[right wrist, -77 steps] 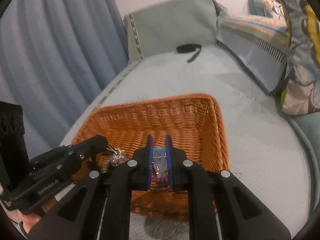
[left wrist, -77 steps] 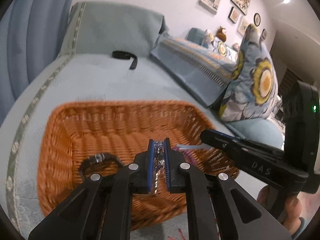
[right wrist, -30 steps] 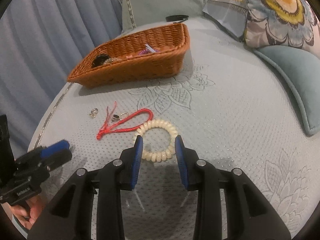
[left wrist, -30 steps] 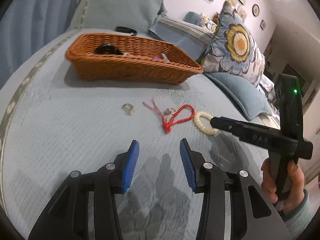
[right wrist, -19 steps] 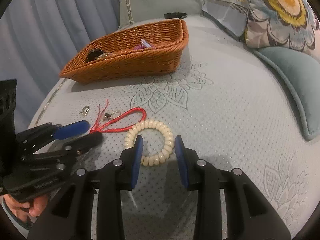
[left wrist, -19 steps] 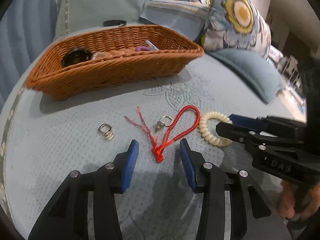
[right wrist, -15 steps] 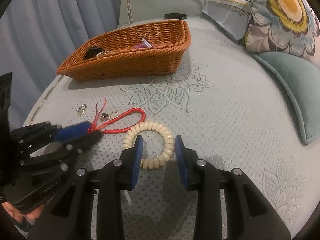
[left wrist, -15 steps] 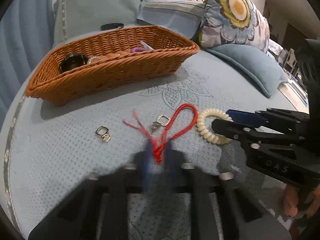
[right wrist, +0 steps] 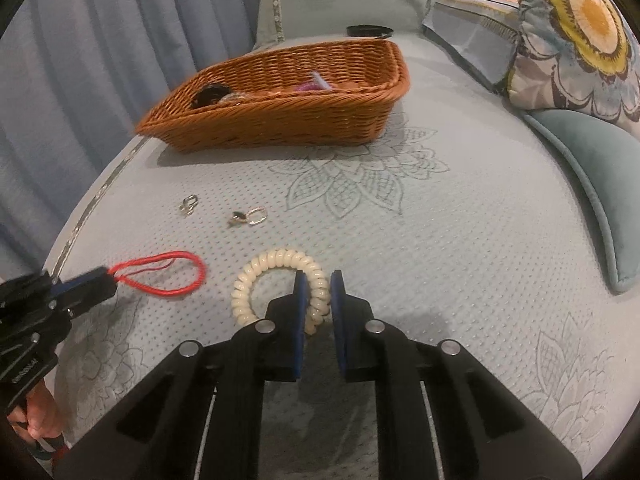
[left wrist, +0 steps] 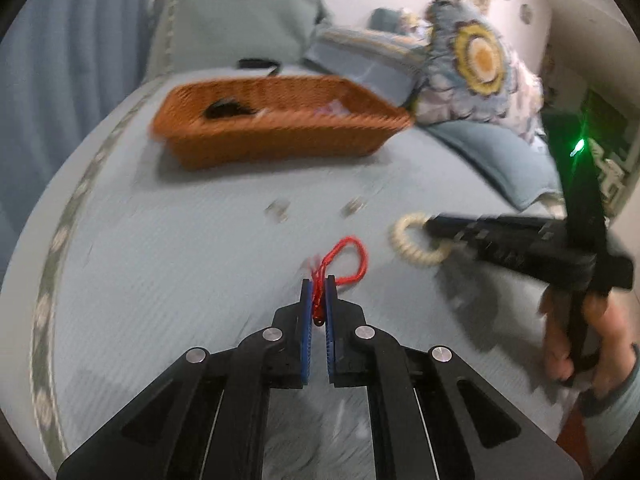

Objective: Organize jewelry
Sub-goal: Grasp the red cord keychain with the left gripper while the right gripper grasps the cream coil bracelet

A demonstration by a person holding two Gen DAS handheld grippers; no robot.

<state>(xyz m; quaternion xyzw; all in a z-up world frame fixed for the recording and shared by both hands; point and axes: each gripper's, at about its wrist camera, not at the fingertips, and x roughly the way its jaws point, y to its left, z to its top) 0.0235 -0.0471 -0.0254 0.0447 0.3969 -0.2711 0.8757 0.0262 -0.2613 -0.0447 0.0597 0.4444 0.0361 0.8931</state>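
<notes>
My left gripper [left wrist: 319, 280] is shut on the knotted end of a red cord bracelet [left wrist: 348, 258], whose loop hangs just above the bed; the cord also shows in the right wrist view [right wrist: 160, 274]. My right gripper [right wrist: 319, 276] has its jaws closed around one side of a cream spiral bracelet [right wrist: 256, 276] that lies on the bed; the same bracelet [left wrist: 404, 240] shows in the left wrist view. An orange wicker basket [right wrist: 280, 120] with several pieces inside stands further back.
Two small gold pieces lie on the bedspread, a clasp [right wrist: 189, 203] and an earring [right wrist: 250, 216]. Floral and teal pillows [right wrist: 580, 40] line the right side. A black band [right wrist: 368, 30] lies behind the basket. Curtains hang at the left.
My left gripper has shut on the red cord and drawn it back from the earring. My right gripper has moved forward and closed on the cream bracelet.
</notes>
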